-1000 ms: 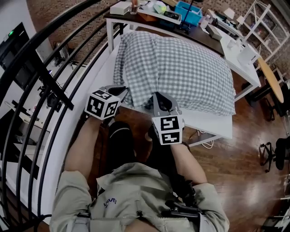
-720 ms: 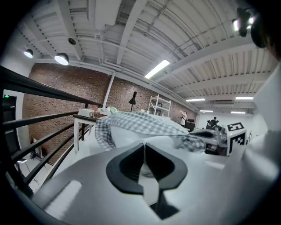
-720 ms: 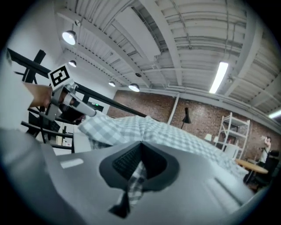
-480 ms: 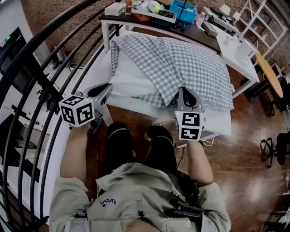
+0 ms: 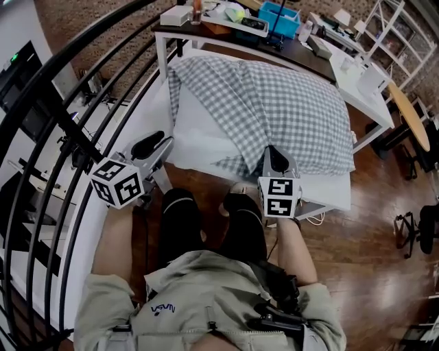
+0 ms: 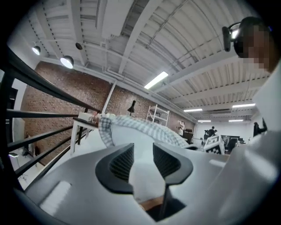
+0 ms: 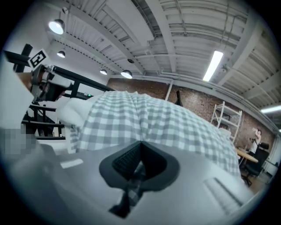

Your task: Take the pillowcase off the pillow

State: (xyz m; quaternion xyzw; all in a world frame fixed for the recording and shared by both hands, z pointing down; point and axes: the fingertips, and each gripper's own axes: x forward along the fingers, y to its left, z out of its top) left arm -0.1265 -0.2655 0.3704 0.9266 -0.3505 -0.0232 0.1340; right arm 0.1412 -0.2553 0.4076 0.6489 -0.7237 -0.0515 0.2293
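Observation:
The pillow lies on the white table [image 5: 328, 189] in a grey-and-white checked pillowcase [image 5: 288, 103]. The case is drawn back at the near left, baring the white pillow [image 5: 202, 137]. My right gripper [image 5: 273, 156] is shut on the case's near hem; in the right gripper view a strip of checked cloth [image 7: 145, 118] runs between its jaws [image 7: 139, 165]. My left gripper [image 5: 159, 142] hangs at the pillow's bare near-left corner. Its jaws [image 6: 142, 160] have just been opening; white pillow [image 6: 131, 136] shows in the gap and the pads do not press on it.
A black railing [image 5: 68, 116] curves close along my left side. Behind the pillow stands a dark table [image 5: 226, 42] crowded with small items and a blue bin [image 5: 282, 17]. White shelving [image 5: 398, 27] is at the far right. The person's legs are under the table's near edge.
The left gripper has left the checked hem, moved out to the left, and its jaws now stand apart. The right gripper has dragged the case rightward, uncovering the white pillow's near-left part.

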